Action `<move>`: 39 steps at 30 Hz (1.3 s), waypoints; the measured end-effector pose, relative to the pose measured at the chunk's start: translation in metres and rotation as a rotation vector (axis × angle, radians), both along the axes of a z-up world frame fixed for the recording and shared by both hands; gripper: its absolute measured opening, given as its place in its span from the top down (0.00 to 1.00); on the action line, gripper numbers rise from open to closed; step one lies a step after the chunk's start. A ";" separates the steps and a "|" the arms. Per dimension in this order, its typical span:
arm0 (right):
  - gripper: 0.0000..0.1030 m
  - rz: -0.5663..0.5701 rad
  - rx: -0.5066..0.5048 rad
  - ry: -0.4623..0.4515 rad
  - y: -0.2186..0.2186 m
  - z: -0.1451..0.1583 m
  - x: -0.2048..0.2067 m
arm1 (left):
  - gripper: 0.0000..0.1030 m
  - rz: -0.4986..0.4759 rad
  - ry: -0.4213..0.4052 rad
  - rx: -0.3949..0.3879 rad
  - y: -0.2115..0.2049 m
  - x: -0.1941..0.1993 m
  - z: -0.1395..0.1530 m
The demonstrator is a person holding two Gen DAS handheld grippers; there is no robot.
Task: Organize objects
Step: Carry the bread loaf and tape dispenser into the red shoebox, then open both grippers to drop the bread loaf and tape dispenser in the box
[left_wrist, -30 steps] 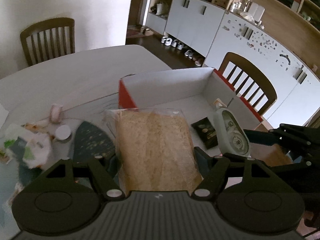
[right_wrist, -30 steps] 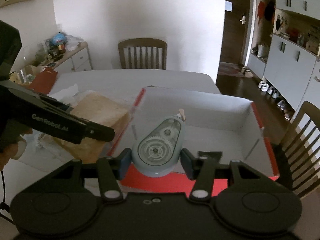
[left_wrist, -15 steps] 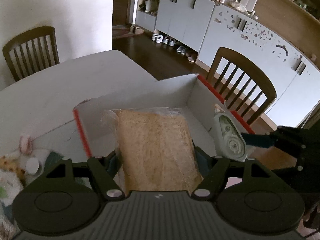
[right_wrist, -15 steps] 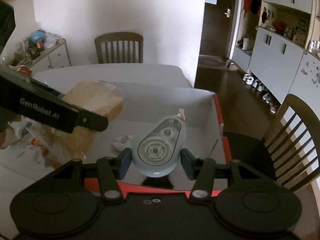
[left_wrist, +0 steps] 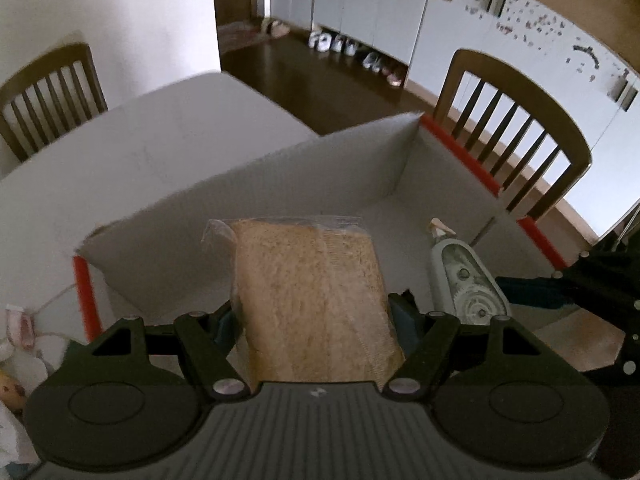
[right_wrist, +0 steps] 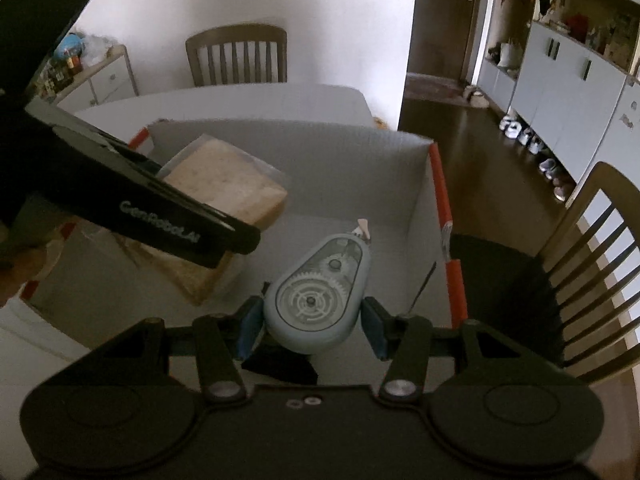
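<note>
Left wrist view, left to right: small white and pink items (left_wrist: 18, 332) lie on the worktop (left_wrist: 120, 160) at the lower left edge of the frame. The left gripper (left_wrist: 316, 320) occupies the lower centre, its 2 fingers closed on the sides of a bagged loaf of bread (left_wrist: 316, 292), which points forward and is held over the interior of the white box (left_wrist: 248, 196) with red corner edges. To the right of the loaf, the correction tape dispenser (left_wrist: 464, 284) stands tilted, nose up, inside the box's right half; the dark body of the right gripper enters from the right edge. A wooden chair (left_wrist: 516, 128) stands behind the box at upper right.

Right wrist view, left to right: the left gripper (right_wrist: 224, 220) reaches in diagonally from the upper left, fingers clamped on the loaf (right_wrist: 224, 184) above the box floor. At lower centre the right gripper (right_wrist: 310, 322) points forward and down into the box (right_wrist: 416, 208); its 2 blue-padded fingers (right_wrist: 250, 326) grip the dispenser (right_wrist: 316, 296) at its wide end. A dark flat item (right_wrist: 280, 368) lies below it.
</note>
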State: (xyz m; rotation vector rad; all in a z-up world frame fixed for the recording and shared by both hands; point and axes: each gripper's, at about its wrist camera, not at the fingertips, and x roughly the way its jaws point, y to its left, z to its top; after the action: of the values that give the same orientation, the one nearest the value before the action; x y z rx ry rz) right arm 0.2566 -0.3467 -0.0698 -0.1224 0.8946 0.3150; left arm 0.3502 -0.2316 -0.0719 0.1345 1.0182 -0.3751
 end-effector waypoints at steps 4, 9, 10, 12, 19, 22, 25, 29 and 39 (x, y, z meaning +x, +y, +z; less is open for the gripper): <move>0.49 0.021 -0.009 0.032 0.003 -0.009 0.005 | 0.28 0.013 0.039 0.006 0.001 0.009 -0.014; 0.49 0.030 -0.018 0.056 0.006 -0.018 0.011 | 0.28 0.014 0.076 0.004 0.001 0.016 -0.028; 0.49 0.030 -0.019 0.063 0.006 -0.020 0.011 | 0.28 0.014 0.085 0.005 0.002 0.017 -0.030; 0.49 0.033 -0.025 0.076 0.007 -0.022 0.014 | 0.28 0.012 0.106 0.006 0.002 0.018 -0.036; 0.49 0.031 -0.022 0.098 0.008 -0.024 0.017 | 0.28 -0.001 0.145 0.044 -0.003 0.024 -0.052; 0.49 0.025 -0.018 0.102 0.008 -0.025 0.016 | 0.27 -0.007 0.140 0.049 -0.003 0.024 -0.053; 0.47 0.024 -0.021 0.097 0.006 -0.024 0.017 | 0.26 -0.012 0.140 0.053 -0.003 0.024 -0.053; 0.44 0.032 -0.023 0.103 0.008 -0.022 0.017 | 0.18 -0.006 0.139 0.048 -0.005 0.027 -0.051; 0.39 0.046 -0.014 0.063 0.009 -0.002 0.003 | 0.14 0.011 0.084 -0.032 0.016 0.011 -0.029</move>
State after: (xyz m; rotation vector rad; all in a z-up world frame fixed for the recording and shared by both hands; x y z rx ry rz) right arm 0.2595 -0.3378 -0.0721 -0.1472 0.9573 0.3571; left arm 0.3610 -0.2153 -0.1004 0.0846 1.0945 -0.3893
